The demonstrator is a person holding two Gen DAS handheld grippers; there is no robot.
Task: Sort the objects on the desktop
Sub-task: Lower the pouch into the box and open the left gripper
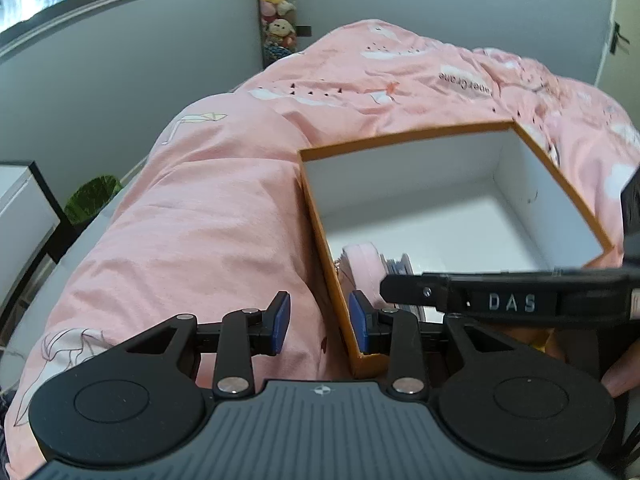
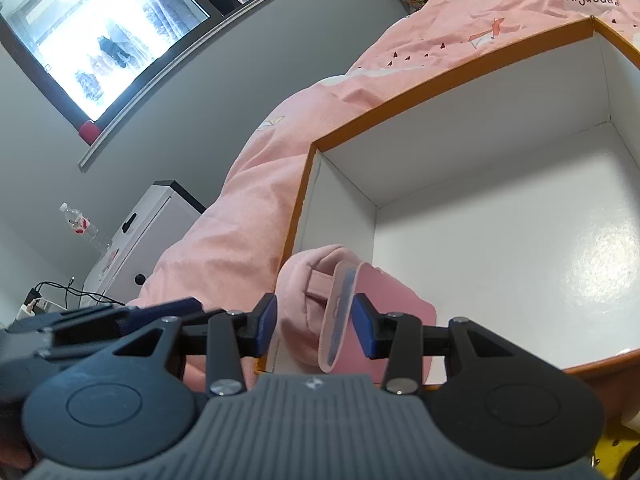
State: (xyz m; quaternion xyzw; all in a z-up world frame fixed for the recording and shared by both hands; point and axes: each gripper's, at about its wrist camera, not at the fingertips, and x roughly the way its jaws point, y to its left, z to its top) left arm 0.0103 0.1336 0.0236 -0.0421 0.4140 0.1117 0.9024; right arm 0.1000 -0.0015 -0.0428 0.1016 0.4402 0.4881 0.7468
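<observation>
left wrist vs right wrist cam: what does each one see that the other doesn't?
Left wrist only: the left gripper straddling the box's side wall, green bin, stacked grey items behind the pouch.
Right wrist only: the right gripper, pads either side of the pouch's clear strap without pressing it; water bottle, white cabinet.
Both: orange-rimmed white box, pink pouch, pink quilt, plush toys.

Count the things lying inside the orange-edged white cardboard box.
2 visible: a soft pink pouch in the near left corner, and a grey-blue flat item beside it, mostly hidden. More may be hidden.
</observation>
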